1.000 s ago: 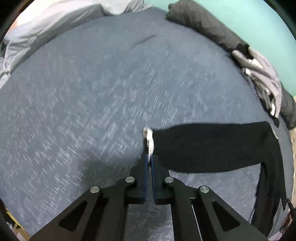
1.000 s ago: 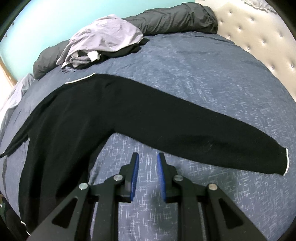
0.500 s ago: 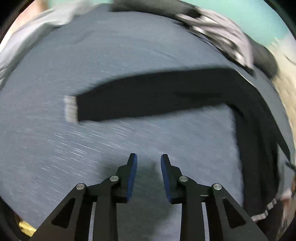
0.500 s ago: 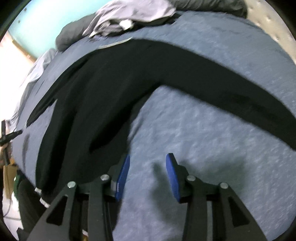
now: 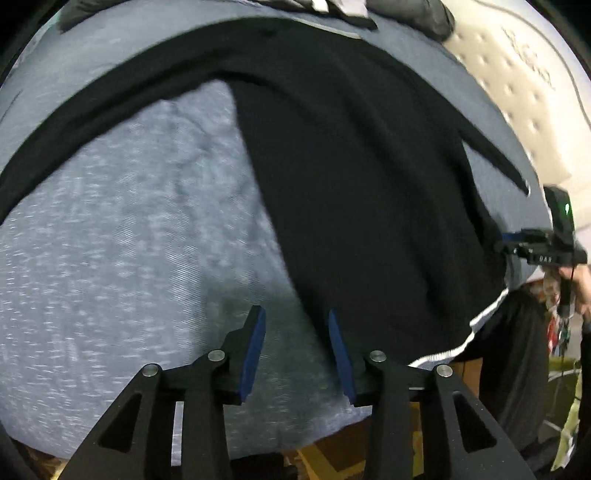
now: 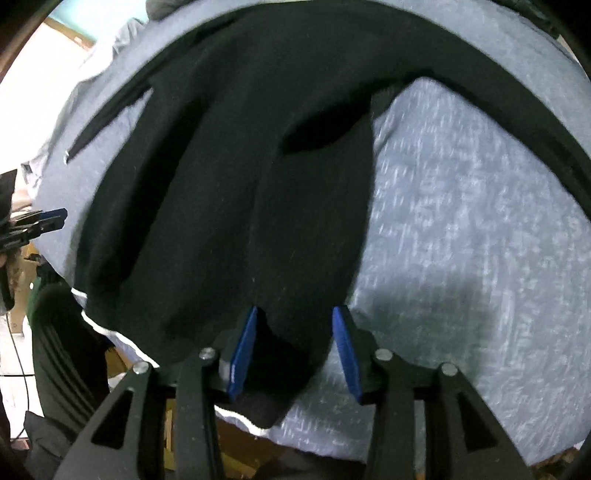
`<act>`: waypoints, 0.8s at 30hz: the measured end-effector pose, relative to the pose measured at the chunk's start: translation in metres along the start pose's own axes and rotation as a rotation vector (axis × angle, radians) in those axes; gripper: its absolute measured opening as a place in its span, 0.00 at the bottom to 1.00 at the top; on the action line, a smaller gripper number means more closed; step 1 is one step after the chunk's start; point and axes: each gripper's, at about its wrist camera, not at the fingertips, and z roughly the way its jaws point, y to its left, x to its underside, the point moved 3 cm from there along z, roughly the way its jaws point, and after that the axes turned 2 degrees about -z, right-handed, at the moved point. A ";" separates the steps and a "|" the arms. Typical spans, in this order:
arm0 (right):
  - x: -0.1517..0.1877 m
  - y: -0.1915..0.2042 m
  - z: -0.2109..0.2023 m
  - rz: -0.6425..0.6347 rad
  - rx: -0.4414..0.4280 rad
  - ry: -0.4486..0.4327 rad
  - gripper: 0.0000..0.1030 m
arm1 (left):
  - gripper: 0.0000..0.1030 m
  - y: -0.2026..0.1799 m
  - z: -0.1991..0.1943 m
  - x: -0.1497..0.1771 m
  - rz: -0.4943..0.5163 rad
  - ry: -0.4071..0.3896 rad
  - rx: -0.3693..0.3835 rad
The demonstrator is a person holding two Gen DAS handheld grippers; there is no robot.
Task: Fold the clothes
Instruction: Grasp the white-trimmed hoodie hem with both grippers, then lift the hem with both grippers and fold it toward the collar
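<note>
black long-sleeved knit sweater with white-trimmed hem point(image 5: 362, 192) is lying spread flat on the blue-grey heathered bedspread point(image 5: 122, 236), sleeves out, hem at the near bed edge. left gripper point(image 5: 297, 350) is hovering wide apart at one hem corner, right gripper point(image 6: 293, 350) wide apart straddling the other, likely lining up a two-corner pinch. cream tufted headboard point(image 5: 517, 85) is standing behind; the floor below looks cluttered.

A bed point(image 5: 110, 240) with a speckled blue-grey cover fills both views. A cream tufted headboard point(image 5: 517, 85) stands at its far right end. A teal wall point(image 6: 79, 14) and bright white light point(image 6: 33, 74) show behind.
</note>
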 end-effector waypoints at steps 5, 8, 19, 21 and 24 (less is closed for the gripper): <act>0.004 0.004 0.009 0.029 -0.007 0.019 0.41 | 0.38 -0.008 0.020 0.013 -0.013 0.062 0.027; 0.006 0.006 0.010 0.031 -0.014 0.014 0.30 | 0.38 -0.007 0.030 0.017 -0.013 0.083 0.033; 0.012 0.003 -0.027 0.045 -0.016 -0.111 0.06 | 0.06 -0.015 -0.001 0.021 0.064 -0.004 0.030; 0.015 -0.007 -0.037 0.075 -0.020 -0.133 0.06 | 0.06 -0.010 -0.015 0.022 0.064 -0.030 0.016; 0.023 -0.022 -0.044 0.133 -0.024 -0.142 0.06 | 0.06 -0.007 -0.024 0.028 0.060 -0.037 0.008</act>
